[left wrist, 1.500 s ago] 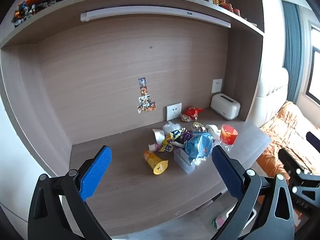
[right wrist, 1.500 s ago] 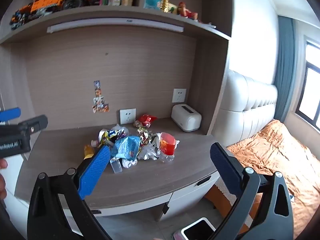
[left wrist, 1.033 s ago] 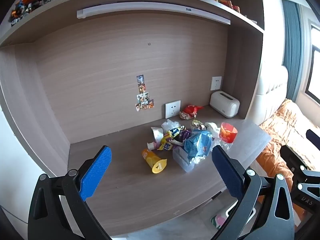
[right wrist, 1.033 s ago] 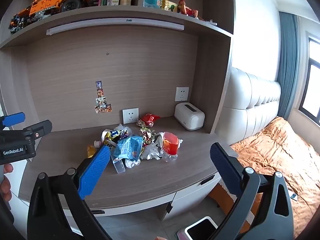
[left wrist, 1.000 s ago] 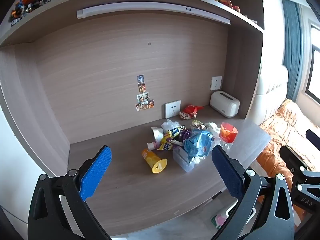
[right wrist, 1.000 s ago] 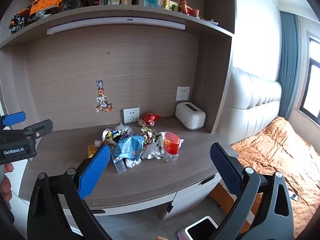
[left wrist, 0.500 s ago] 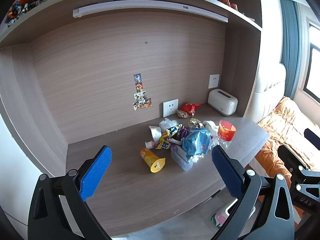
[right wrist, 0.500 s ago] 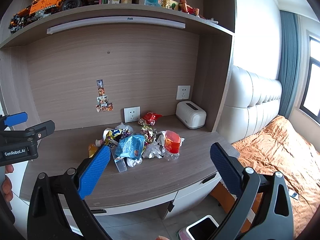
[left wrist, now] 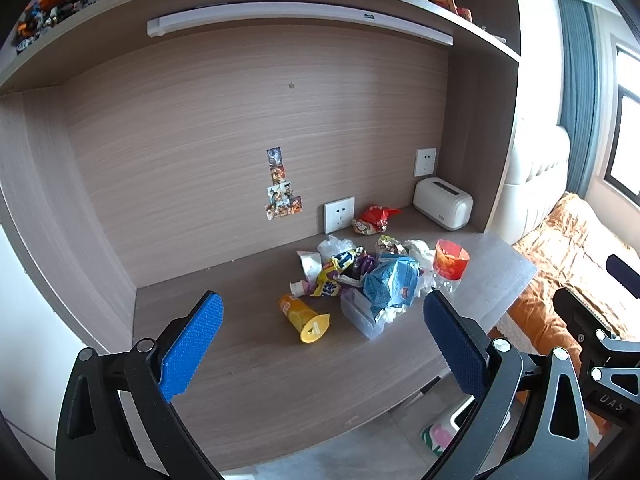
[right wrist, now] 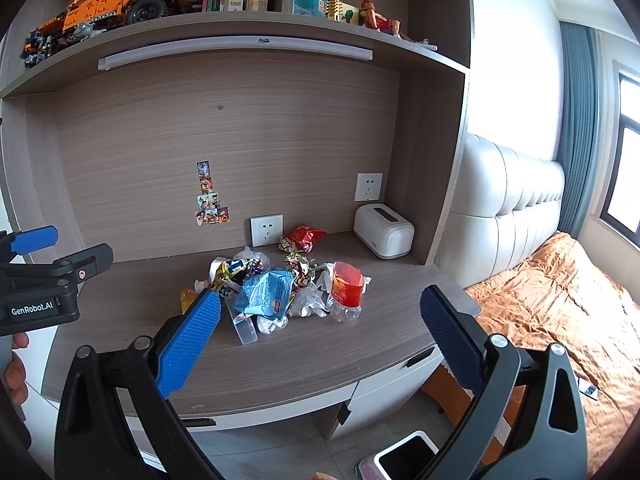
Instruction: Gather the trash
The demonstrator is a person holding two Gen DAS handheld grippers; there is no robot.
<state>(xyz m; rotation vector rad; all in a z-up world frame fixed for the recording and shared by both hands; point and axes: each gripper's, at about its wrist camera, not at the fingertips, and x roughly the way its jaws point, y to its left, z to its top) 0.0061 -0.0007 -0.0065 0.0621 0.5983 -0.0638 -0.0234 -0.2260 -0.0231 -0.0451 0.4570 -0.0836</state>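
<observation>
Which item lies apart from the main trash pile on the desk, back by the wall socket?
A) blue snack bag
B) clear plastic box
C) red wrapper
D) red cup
C: the red wrapper lies alone near the back panel beside the wall socket, while the blue snack bag, clear plastic box and red cup all sit in the pile nearer the desk's front.
</observation>
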